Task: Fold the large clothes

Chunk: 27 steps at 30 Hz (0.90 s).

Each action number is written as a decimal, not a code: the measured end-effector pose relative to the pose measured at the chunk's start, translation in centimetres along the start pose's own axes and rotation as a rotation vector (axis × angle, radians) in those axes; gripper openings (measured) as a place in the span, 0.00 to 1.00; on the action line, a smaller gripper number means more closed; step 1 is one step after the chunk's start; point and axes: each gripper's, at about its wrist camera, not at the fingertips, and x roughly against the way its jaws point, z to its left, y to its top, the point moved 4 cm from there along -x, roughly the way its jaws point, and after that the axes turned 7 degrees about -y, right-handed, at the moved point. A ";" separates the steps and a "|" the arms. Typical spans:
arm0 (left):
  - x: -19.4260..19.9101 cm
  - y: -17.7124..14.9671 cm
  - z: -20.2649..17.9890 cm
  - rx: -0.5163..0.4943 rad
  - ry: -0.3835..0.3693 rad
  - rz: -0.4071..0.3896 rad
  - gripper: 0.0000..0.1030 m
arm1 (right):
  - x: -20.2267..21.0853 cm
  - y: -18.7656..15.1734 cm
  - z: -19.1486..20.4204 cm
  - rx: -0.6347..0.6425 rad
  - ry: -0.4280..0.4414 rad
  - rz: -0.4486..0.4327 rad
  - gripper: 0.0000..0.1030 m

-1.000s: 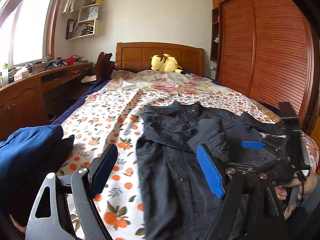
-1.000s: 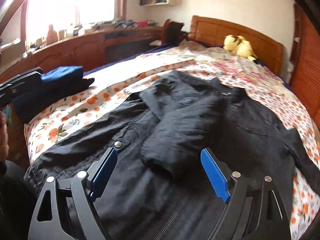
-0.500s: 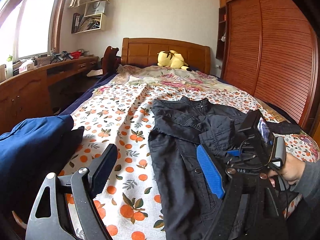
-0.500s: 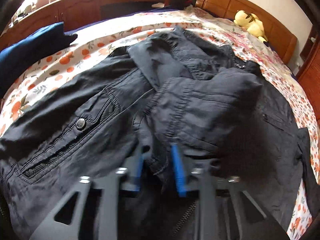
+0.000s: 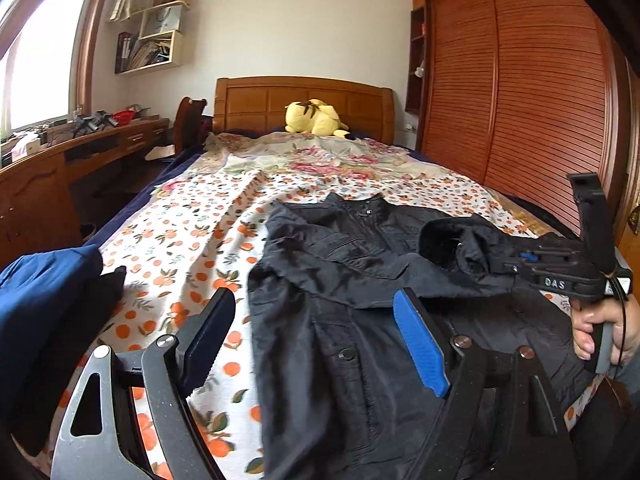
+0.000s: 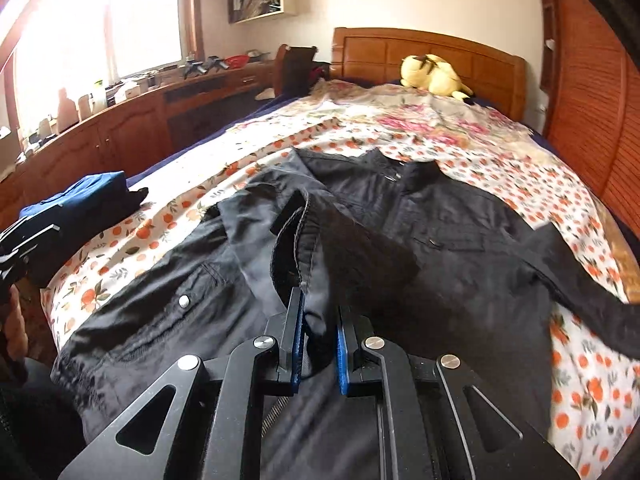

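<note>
1. Plainly spread on the bed (image 5: 188, 236): a dark jacket (image 5: 332, 344), collar toward the headboard, front up, laid flat so a fold can be made across it.
2. Right gripper (image 6: 318, 344): jaws closing on a sleeve cuff (image 6: 298, 240), cloth pinched between the blue pads (image 6: 298, 346) and lifted off the jacket body, probably so the sleeve can be carried across the chest.
3. Left gripper (image 5: 316, 344): jaws wide apart, nothing between them, hovering above the near left edge of the jacket, likely waiting to pin or take the hem.
4. Seen from the left wrist view: the right gripper (image 5: 516, 258) at the right side, held by a hand (image 5: 604, 332), cuff bunched at its tip.
5. Set aside at the bed's near left corner: folded blue clothing (image 5: 44, 300), apart from the jacket, seemingly a done pile.
6. Resting by the headboard, well clear of the work: a yellow plush toy (image 5: 314, 118).
</note>
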 end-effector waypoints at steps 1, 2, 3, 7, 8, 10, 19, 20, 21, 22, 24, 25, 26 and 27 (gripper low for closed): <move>-0.2 0.1 -0.4 -0.003 -0.007 0.000 0.80 | 0.3 -0.6 -0.4 -0.010 -0.005 0.008 0.13; -0.4 0.2 -0.8 -0.007 -0.014 0.001 0.80 | 0.8 -1.2 -0.5 -0.021 -0.007 0.017 0.13; -0.5 0.3 -1.1 -0.009 -0.018 0.001 0.80 | 1.1 -1.7 -0.4 -0.028 -0.008 0.025 0.13; -1.3 0.4 -2.5 -0.021 -0.037 0.007 0.80 | 1.9 -3.4 -0.6 -0.015 -0.055 0.046 0.18; -1.5 0.4 -2.7 -0.023 -0.041 0.010 0.80 | 2.2 -3.3 -0.5 -0.010 -0.063 0.048 0.21; -2.0 0.4 -3.3 -0.029 -0.046 0.018 0.80 | 2.3 -3.8 -0.6 -0.004 -0.085 0.060 0.24; -3.1 0.4 -4.8 -0.044 -0.055 0.034 0.80 | 3.3 -3.1 -0.9 -0.016 -0.146 0.043 0.48; -3.1 0.4 -4.8 -0.045 -0.054 0.035 0.80 | 3.6 -2.8 -0.7 -0.011 -0.143 0.031 0.52; -3.1 0.4 -4.8 -0.046 -0.053 0.037 0.80 | 3.6 -2.7 -0.5 -0.004 -0.138 0.021 0.55; -3.1 0.4 -4.9 -0.047 -0.051 0.039 0.80 | 3.5 -2.6 -0.4 0.005 -0.131 0.012 0.58; -3.2 0.3 -4.9 -0.046 -0.049 0.040 0.80 | 3.3 -2.2 0.5 0.030 -0.114 0.005 0.61; -3.2 0.3 -4.9 -0.045 -0.048 0.041 0.80 | 3.0 -2.1 0.9 0.045 -0.109 0.006 0.62; -3.3 0.3 -4.8 -0.044 -0.047 0.043 0.80 | 2.7 -1.9 1.5 0.061 -0.108 0.008 0.63; -3.4 0.3 -4.8 -0.043 -0.046 0.043 0.80 | 2.4 -1.6 1.8 0.072 -0.106 0.011 0.63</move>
